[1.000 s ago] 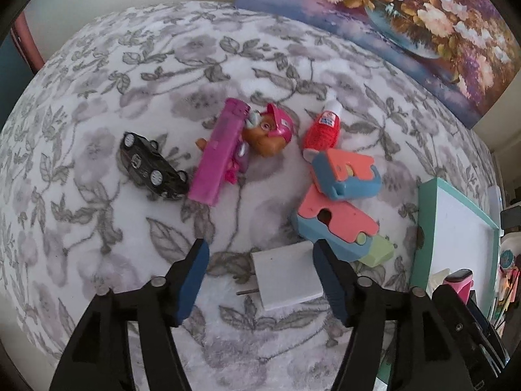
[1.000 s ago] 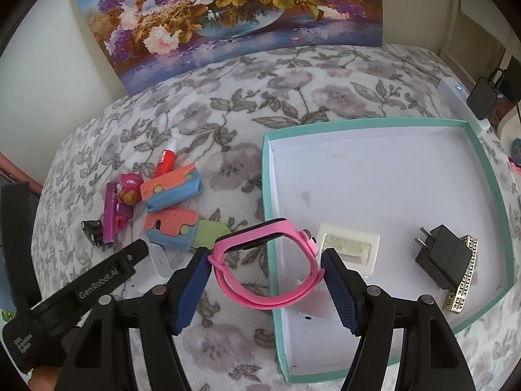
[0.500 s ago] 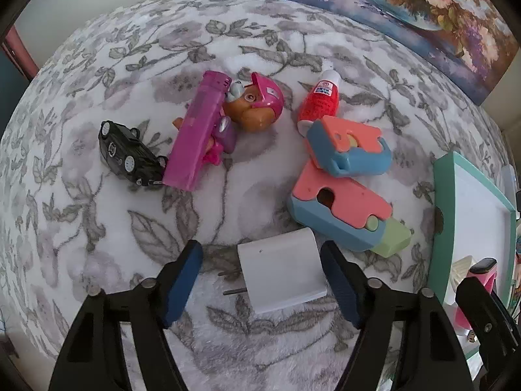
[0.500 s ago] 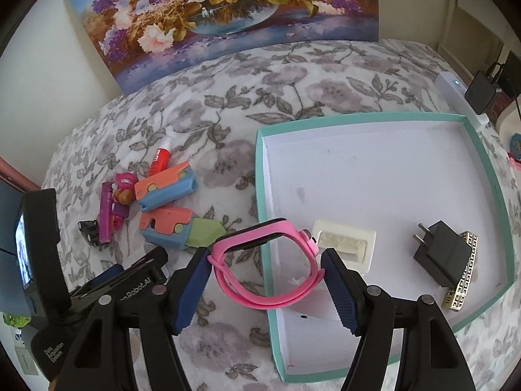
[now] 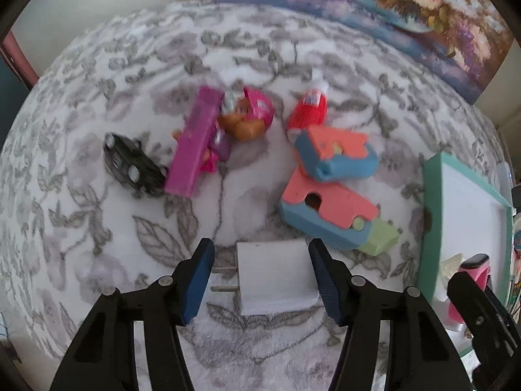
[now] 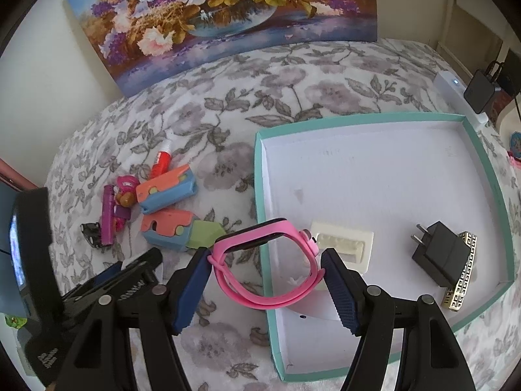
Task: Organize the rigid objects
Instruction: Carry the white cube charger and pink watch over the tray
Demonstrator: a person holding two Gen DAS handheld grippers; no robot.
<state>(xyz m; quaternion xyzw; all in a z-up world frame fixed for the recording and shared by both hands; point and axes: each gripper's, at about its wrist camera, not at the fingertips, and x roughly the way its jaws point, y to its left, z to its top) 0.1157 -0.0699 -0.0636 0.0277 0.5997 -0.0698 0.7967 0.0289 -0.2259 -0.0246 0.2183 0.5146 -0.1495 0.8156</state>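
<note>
Floral grey-and-white bedding (image 5: 97,228) covers the bed on which everything lies, with a flower painting (image 6: 228,13) leaning on the wall at twelve o'clock. In the left wrist view the left gripper (image 5: 260,280) straddles a white plug adapter (image 5: 275,277) lying flat with its prongs toward nine o'clock. Its fingers have just been closing: the right pad seems to meet the adapter's edge, while a gap shows at the left pad, so the adapter is bracketed but not yet pinched. That low, straddling pose suggests a pick-up is starting.

At twelve o'clock from the adapter lie the unsorted things: two coral-and-blue foam blocks (image 5: 329,208), a red tube (image 5: 309,110) with a small label too blurred to read, a pink-helmeted toy figure (image 5: 250,117), a magenta bar (image 5: 195,143) and a black toy car (image 5: 133,166) at ten o'clock.

The right gripper (image 6: 263,273) pinches a pink watch band (image 6: 267,264) across its loop, held above the near-left rim of the teal-edged tray (image 6: 260,195), probably waiting to set it down inside. In the tray already rest a cream holder (image 6: 342,244), a black charger (image 6: 439,254) and a gold-patterned bar (image 6: 462,277) touching it at four o'clock. Printing on the left gripper's body, at the right view's lower left, is unreadable.
</note>
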